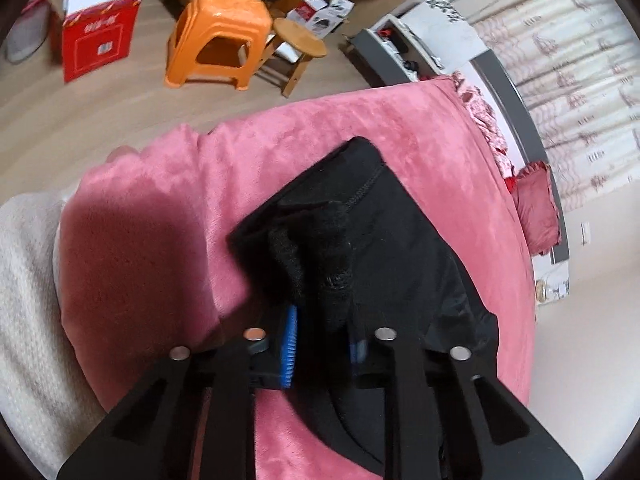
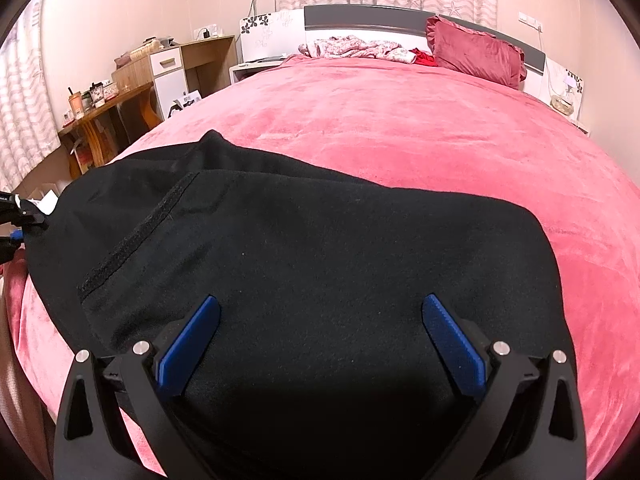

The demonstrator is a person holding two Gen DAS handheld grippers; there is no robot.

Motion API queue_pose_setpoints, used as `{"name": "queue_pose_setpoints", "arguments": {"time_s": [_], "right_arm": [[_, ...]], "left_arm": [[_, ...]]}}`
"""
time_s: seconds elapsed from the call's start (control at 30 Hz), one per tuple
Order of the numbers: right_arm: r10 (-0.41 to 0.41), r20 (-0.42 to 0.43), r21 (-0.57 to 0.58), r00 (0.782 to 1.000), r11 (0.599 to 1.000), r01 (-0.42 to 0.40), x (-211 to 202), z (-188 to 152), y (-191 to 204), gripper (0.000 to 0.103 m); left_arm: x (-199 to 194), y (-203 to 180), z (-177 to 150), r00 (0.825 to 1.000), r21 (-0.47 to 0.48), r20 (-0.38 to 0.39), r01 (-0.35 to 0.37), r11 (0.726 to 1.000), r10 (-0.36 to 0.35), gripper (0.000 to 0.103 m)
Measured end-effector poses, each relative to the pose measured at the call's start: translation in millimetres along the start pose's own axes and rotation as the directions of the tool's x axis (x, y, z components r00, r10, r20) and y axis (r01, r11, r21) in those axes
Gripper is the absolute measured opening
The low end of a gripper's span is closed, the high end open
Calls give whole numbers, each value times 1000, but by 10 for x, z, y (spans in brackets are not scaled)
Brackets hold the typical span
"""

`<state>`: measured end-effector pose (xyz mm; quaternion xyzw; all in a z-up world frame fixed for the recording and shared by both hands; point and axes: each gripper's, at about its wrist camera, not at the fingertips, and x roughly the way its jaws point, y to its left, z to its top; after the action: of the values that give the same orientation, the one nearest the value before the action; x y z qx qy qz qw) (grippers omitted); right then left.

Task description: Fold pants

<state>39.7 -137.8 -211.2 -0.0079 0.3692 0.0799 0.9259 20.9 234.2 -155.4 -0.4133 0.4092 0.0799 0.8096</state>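
Black pants (image 2: 320, 248) lie folded over on the pink bedspread (image 2: 400, 120). My left gripper (image 1: 324, 332) is shut on a bunched edge of the pants (image 1: 400, 240), with thick black fabric between its blue pads (image 1: 291, 344). It also shows at the far left of the right wrist view (image 2: 20, 216), at the pants' left end. My right gripper (image 2: 320, 320) is open, its blue pads (image 2: 192, 344) spread wide just above the near part of the pants, holding nothing.
An orange plastic stool (image 1: 220, 36), a wooden stool (image 1: 300, 40) and a red box (image 1: 96, 36) stand on the floor beyond the bed. A red pillow (image 2: 476, 52) and crumpled floral cloth (image 2: 360, 48) lie by the headboard. A desk (image 2: 120, 92) stands at left.
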Motion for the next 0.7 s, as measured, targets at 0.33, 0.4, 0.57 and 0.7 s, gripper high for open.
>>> {"name": "queue_pose_setpoints", "arguments": {"time_s": [0.33,0.4,0.57,0.7], "right_arm": [[17,46,94,999,995,-21,-79,43,-96,101],[-4,79,130,997,991,-7,-144,63,-158,101],[-49,102,217,994,976,25,-208,78,-327,101],[-35,110,247,993,969,7,-236,87,-374,101]], "left_arm": [[-498,-741,-155,974,347,130,132,929,-187,13],[-594,-902,-218,961,410,134,167,896,-241,13],[-752,-1344,-433,929,574,96,241,782,-356,13],[-767,-1615,-641,910,653,39,289,700,-412,12]]}}
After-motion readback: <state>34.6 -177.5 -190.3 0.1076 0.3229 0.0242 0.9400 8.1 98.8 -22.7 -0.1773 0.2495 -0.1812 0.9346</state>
